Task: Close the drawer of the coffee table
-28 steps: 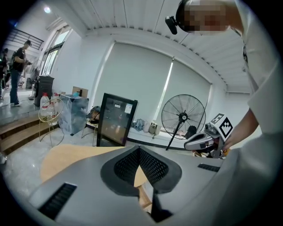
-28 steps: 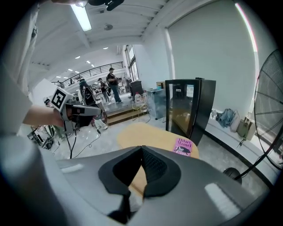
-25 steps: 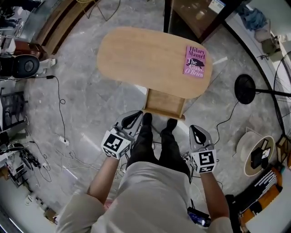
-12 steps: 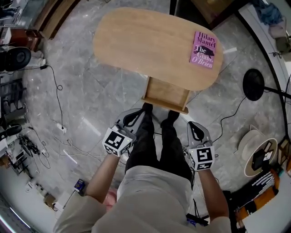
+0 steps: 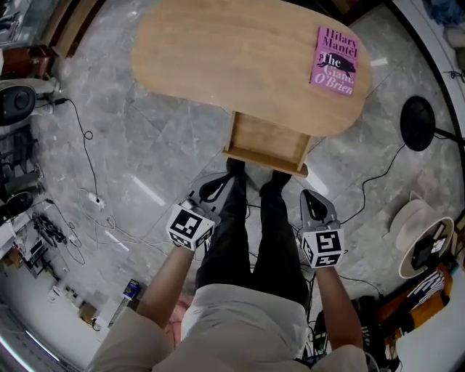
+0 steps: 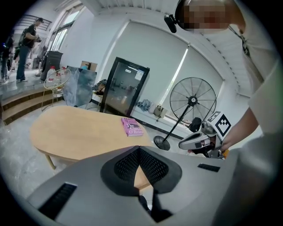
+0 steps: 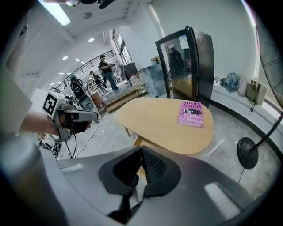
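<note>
Head view: an oval light-wood coffee table (image 5: 240, 58) fills the upper centre. A pink book (image 5: 336, 60) lies at the upper right of the tabletop; its cover reads "Hilary Mantel, The Giant O'Brien". The drawer (image 5: 267, 144) is open and sticks out of the table's near edge toward the person, just above frame centre. The person's legs (image 5: 251, 232) are in dark trousers, and the shoes (image 5: 235, 167) sit just below the drawer front. The left gripper (image 5: 216, 183) is lower left of the drawer and the right gripper (image 5: 311, 197) lower right. Both are apart from the drawer, one on each side of the legs, with their square-marker cubes facing the camera. The floor (image 5: 145, 138) is glossy grey marbled tile. Cables (image 5: 91, 156) trail along the left, and the round black base of a fan (image 5: 419, 122) sits at the right edge. Left gripper view: the jaws are pressed together with nothing between them. The table and book lie beyond, with a black glass-door cabinet (image 6: 125, 86) behind them and the fan upright at centre right. The right gripper is at the right, held in a hand. Wooden steps (image 6: 22, 103) and a standing person (image 6: 28, 37) are at upper left, against white walls. Right gripper view: these jaws are also closed tight and empty. The book title is legible here. The drawer peeks out under the table edge just above the jaws. The left gripper is at the left, the cabinet at upper right, people (image 7: 106, 70) stand in the background, and ceiling lights (image 7: 59, 13) run across the upper left.
</note>
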